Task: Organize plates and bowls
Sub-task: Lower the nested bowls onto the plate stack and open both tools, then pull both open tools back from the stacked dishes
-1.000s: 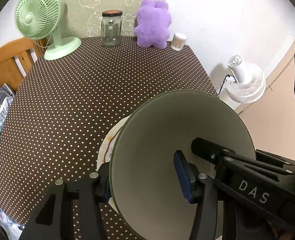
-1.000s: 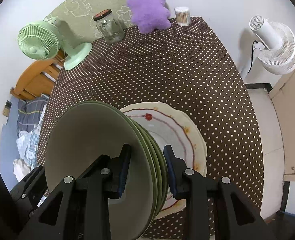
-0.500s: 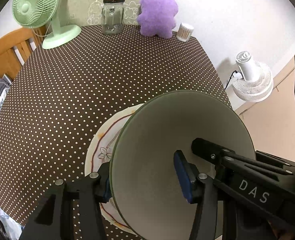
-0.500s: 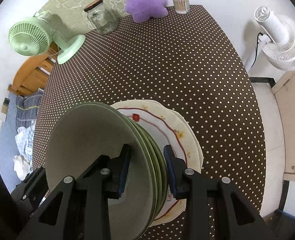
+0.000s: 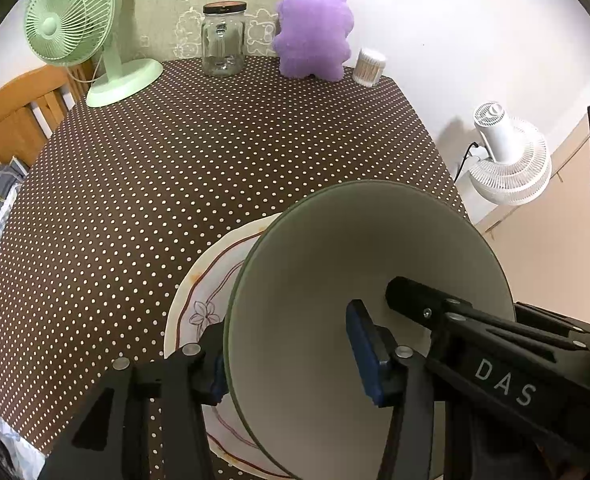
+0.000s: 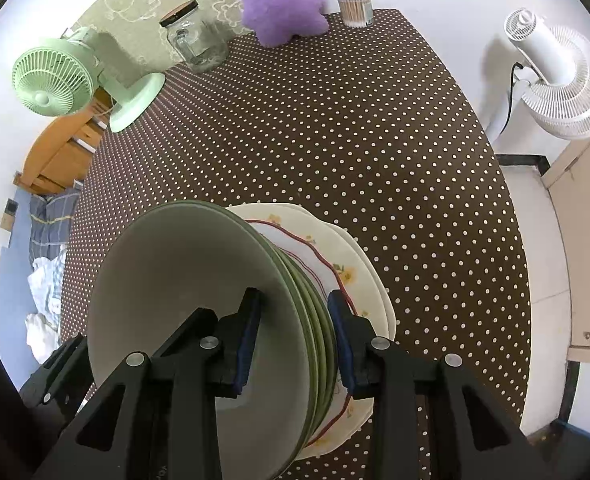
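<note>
Both grippers clamp one stack of green bowls over floral plates.

Polka-dot table bears the floral plates at 6 o'clock; the green bowls tilt above them; right gripper grips the near rim, left gripper the opposite rim, each grasping the stack.

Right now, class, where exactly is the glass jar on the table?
The glass jar stands at the table's far edge against the patterned wall, between the green fan to its left and the purple plush toy to its right in both wrist views.
</note>
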